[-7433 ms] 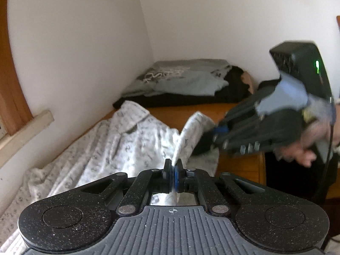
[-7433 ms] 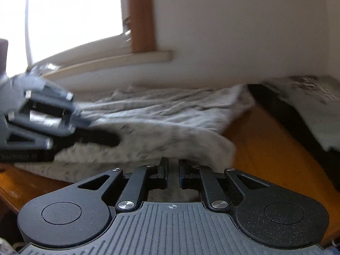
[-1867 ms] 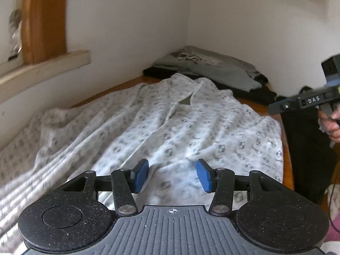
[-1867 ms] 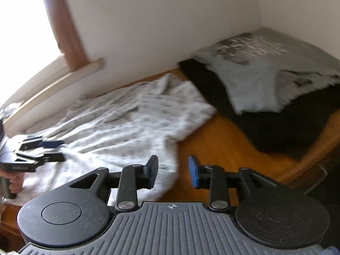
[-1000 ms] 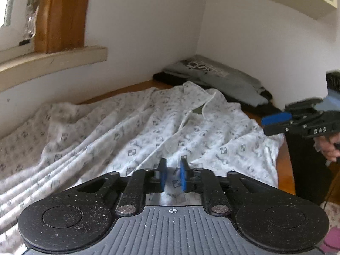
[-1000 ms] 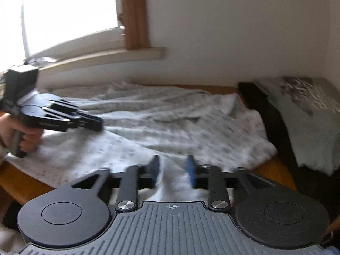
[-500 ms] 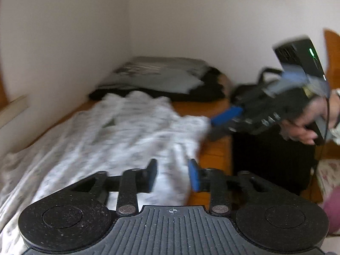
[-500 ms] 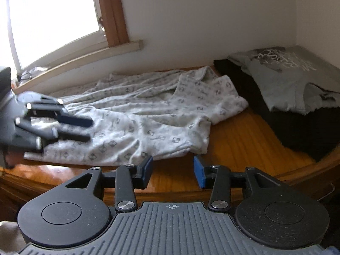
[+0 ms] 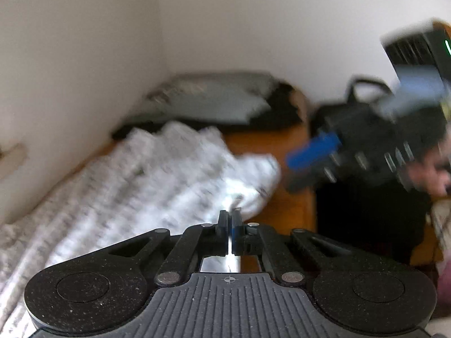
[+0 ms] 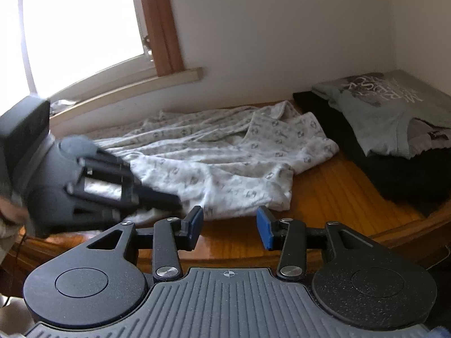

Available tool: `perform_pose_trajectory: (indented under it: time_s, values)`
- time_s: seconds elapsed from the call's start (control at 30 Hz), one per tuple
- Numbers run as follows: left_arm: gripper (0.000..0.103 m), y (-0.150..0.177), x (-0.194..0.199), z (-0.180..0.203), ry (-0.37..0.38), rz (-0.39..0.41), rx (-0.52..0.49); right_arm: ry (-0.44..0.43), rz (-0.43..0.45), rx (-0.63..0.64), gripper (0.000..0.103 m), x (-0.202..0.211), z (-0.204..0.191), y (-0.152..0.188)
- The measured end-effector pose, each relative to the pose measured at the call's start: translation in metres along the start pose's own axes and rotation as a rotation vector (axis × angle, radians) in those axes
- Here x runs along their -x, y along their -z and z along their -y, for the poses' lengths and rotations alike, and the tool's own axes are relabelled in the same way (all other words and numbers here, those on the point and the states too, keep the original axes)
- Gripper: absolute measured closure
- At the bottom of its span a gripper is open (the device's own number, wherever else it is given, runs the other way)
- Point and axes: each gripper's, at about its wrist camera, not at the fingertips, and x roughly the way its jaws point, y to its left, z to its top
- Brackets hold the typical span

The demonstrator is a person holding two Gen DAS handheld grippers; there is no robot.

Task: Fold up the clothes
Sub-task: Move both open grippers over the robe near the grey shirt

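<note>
A white patterned shirt (image 10: pixel 225 157) lies spread on the wooden table (image 10: pixel 332 194); it is blurred in the left wrist view (image 9: pixel 157 174). My left gripper (image 9: pixel 230 219) is shut on the shirt's near hem, with a thin strip of white cloth between its pads; from the right wrist view it (image 10: pixel 169 201) sits at the shirt's front edge. My right gripper (image 10: pixel 229 225) is open and empty, above the table's front edge, apart from the shirt. It shows blurred at the right of the left wrist view (image 9: pixel 307 160).
A stack of folded clothes, a grey printed T-shirt (image 10: pixel 389 112) on black garments (image 10: pixel 394 177), lies at the table's far right by the wall corner. A window with a wooden sill (image 10: pixel 126 87) runs along the wall behind the shirt.
My left gripper has closed on the shirt's near hem. My right gripper has opened a little wider and stays in front of the table edge.
</note>
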Motion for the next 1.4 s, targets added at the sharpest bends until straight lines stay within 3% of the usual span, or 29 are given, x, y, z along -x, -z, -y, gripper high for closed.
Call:
perform_pose_trajectory:
  time_s: [0.17,0.33,0.43,0.5,0.57,0.67,0.8,1.07,1.13,1.2,1.3,1.4]
  values:
    - [0.101,-0.019,0.014,-0.02,-0.024,0.062,0.033,-0.079,0.009,0.036,0.062,-0.008,-0.016,0.001]
    - [0.101,-0.027,0.016,-0.028,-0.041,0.076,0.035,-0.118,0.029,0.055,0.073,-0.036,-0.03,-0.008]
    - [0.101,-0.023,0.017,-0.031,-0.037,0.078,0.052,-0.103,0.028,0.055,0.073,-0.06,-0.033,-0.016]
    - [0.101,-0.02,0.015,-0.033,-0.024,0.072,0.062,-0.006,0.055,0.039,0.074,-0.068,-0.028,-0.022]
    - [0.101,-0.016,0.012,-0.032,-0.018,0.062,0.059,0.028,0.061,-0.085,0.075,-0.07,-0.007,-0.026]
    - [0.095,-0.01,0.008,-0.029,-0.003,0.035,0.048,0.073,0.057,-0.162,0.081,-0.064,0.009,-0.02]
    - [0.065,0.005,0.009,-0.023,-0.009,0.009,0.023,0.08,0.032,-0.169,0.08,-0.064,0.014,-0.009]
    - [0.068,0.023,0.002,-0.022,-0.016,-0.045,0.014,0.063,0.014,-0.103,0.079,-0.054,0.002,-0.003]
    - [0.067,0.021,0.005,-0.028,-0.009,-0.03,0.049,0.033,0.021,-0.126,0.069,-0.048,0.002,-0.003]
    - [0.059,0.018,0.017,-0.035,-0.007,-0.006,0.086,0.008,0.03,-0.141,0.062,-0.043,0.0,-0.003]
    - [0.056,0.02,0.042,-0.056,-0.046,0.022,0.133,-0.015,0.049,-0.15,0.06,-0.041,-0.006,-0.004]
    - [0.056,0.03,0.056,-0.088,-0.106,-0.023,0.183,-0.049,0.05,-0.176,0.058,-0.047,-0.011,-0.005]
